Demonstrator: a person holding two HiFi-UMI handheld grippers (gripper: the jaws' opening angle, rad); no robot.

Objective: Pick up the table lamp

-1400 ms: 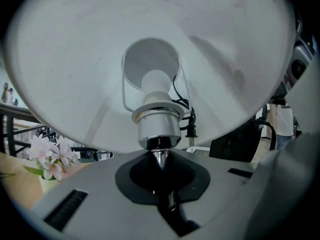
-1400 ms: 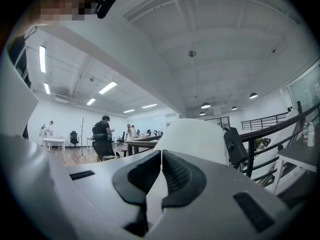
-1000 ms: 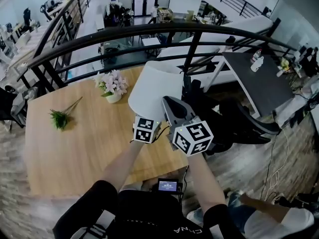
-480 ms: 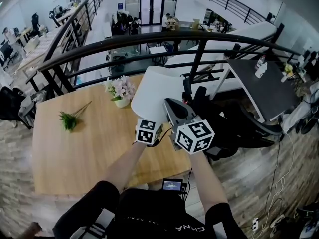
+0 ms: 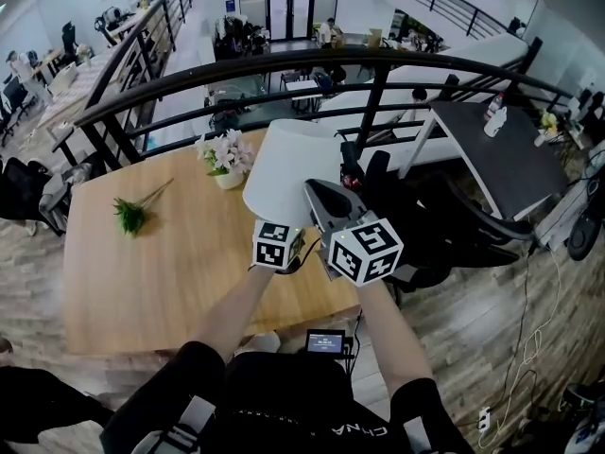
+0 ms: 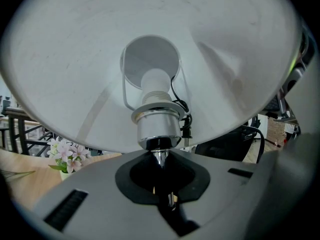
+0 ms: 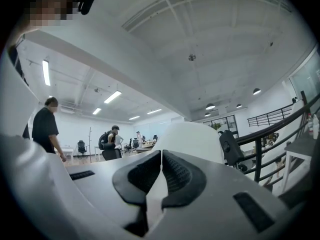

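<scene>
Seen from the head camera, a person stands at the near edge of a wooden table (image 5: 170, 272), with both arms stretched forward and a gripper in each hand. The table lamp (image 5: 291, 168) is held between the two grippers over the far right part of the table. Its white shade faces away from the person and hides the lamp's lower parts, so the base cannot be seen.

The left gripper (image 6: 160, 161) is clenched on the lamp's thin metal stem (image 6: 159, 156), just under the shiny bulb socket (image 6: 156, 126). Its view looks up into the open underside of the shade.

The right gripper (image 7: 161, 156) sits just to the right of the left one. Its jaws are closed almost together on a thin white sheet. This appears to be the rim of the shade, whose white curve rises just beyond the pads.

On the table to the left of the lamp is a small pot of pale pink flowers (image 5: 225, 157). A loose green sprig (image 5: 130, 216) lies further left, well apart from the pot.

A dark curved railing (image 5: 284, 69) runs along the far side of the table. A black office chair (image 5: 444, 225) stands to the right, and a dark table (image 5: 492, 154) stands beyond it.
</scene>
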